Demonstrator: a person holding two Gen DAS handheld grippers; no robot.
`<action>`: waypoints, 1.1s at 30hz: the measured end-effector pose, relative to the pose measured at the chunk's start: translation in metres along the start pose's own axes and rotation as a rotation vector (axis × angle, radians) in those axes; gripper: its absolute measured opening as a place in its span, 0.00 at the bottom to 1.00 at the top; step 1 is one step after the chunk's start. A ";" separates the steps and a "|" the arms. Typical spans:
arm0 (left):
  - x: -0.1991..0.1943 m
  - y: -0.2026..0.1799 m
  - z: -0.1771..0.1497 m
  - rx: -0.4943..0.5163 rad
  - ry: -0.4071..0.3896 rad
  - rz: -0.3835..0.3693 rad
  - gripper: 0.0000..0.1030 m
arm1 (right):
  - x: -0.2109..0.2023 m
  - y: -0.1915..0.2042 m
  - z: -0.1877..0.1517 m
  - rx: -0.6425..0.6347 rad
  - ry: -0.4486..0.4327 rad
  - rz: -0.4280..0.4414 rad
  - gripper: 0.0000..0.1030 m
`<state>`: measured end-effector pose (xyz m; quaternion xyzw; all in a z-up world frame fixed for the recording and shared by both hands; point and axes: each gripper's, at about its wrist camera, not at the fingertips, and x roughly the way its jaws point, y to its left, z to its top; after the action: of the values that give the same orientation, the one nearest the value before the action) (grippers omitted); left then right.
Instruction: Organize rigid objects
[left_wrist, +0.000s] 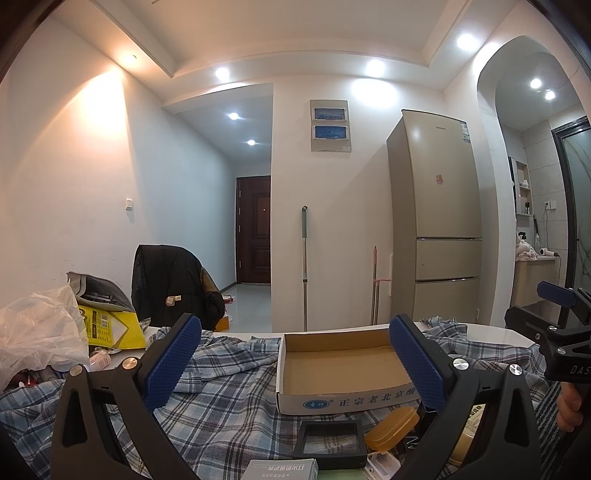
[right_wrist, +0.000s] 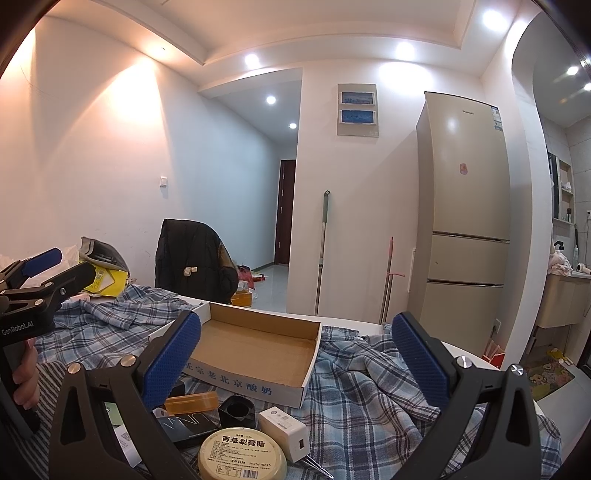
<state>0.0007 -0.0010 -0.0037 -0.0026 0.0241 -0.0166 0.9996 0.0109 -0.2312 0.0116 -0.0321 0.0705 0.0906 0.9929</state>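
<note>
An empty cardboard box (left_wrist: 343, 363) (right_wrist: 255, 350) lies on the plaid cloth. In front of it are small rigid items: an amber plastic case (left_wrist: 393, 428) (right_wrist: 192, 402), a black square frame box (left_wrist: 330, 439), a round yellow tin (right_wrist: 242, 456), a white adapter (right_wrist: 284, 432), a black cup (right_wrist: 238, 410) and a dark flat box (right_wrist: 188, 426). My left gripper (left_wrist: 295, 362) is open and empty above the items. My right gripper (right_wrist: 295, 358) is open and empty, and shows at the right edge of the left wrist view (left_wrist: 554, 321).
A plaid cloth (left_wrist: 229, 398) covers the white table (right_wrist: 369, 323). A yellow package (left_wrist: 110, 326) and a plastic bag (left_wrist: 37, 332) sit at the left. A chair with a black jacket (left_wrist: 173, 284) stands behind. A fridge (left_wrist: 439, 221) and mop (left_wrist: 304, 266) stand by the wall.
</note>
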 end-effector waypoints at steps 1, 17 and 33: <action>0.000 0.000 0.000 0.000 0.001 0.000 1.00 | 0.000 0.000 0.000 -0.001 0.000 0.000 1.00; 0.000 0.000 0.001 0.000 0.002 0.000 1.00 | 0.000 -0.001 0.001 0.003 0.006 0.004 1.00; 0.000 0.000 0.000 0.000 0.003 0.000 1.00 | 0.003 -0.003 0.003 0.007 0.025 0.011 1.00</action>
<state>0.0012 -0.0014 -0.0033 -0.0024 0.0257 -0.0164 0.9995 0.0146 -0.2335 0.0145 -0.0292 0.0835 0.0952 0.9915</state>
